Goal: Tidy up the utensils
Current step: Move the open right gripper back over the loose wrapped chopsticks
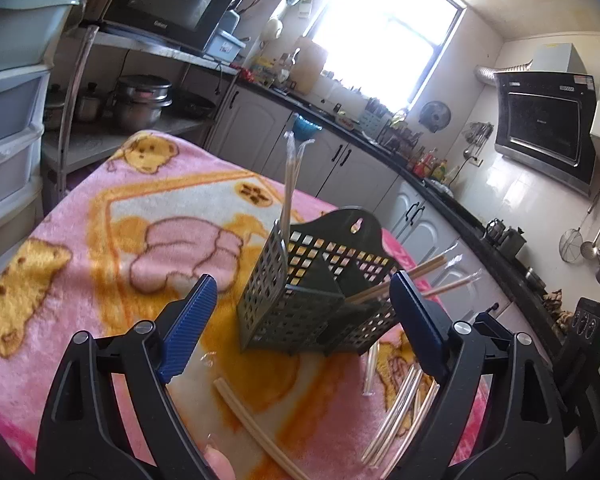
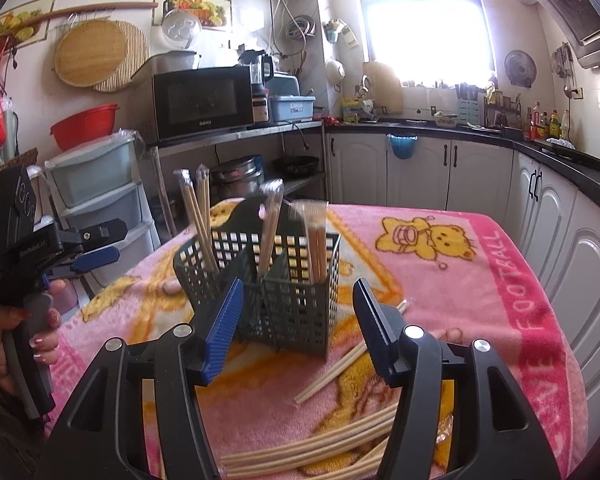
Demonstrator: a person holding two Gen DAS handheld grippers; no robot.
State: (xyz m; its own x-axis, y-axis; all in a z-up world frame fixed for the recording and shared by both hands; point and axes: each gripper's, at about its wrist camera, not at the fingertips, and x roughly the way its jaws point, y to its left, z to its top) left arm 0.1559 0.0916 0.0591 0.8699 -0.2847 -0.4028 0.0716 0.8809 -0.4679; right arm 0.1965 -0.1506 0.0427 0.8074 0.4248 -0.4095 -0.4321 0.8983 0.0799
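A dark green perforated utensil holder [image 1: 308, 300] [image 2: 268, 276] stands upright on the pink bear-print blanket [image 1: 100, 216] [image 2: 452, 280]. Wrapped chopstick pairs [image 2: 198, 220] stand in its compartments; one pair [image 1: 290, 184] rises at its left corner in the left wrist view, others [image 1: 428, 276] lean out to the right. Loose wrapped chopsticks lie on the blanket [image 1: 256, 432] [image 1: 396, 420] [image 2: 332, 368] [image 2: 312, 444]. My left gripper [image 1: 300, 316] is open and empty, jaws either side of the holder. My right gripper [image 2: 296, 320] is open and empty just before the holder. The left gripper also shows at the left of the right wrist view [image 2: 88, 258].
A metal rack with a microwave [image 2: 204, 100] and pots [image 1: 140, 100] stands behind the table. Plastic drawers [image 2: 100, 184] stand at the left. White cabinets with a black counter [image 2: 440, 168] run along the far and right walls.
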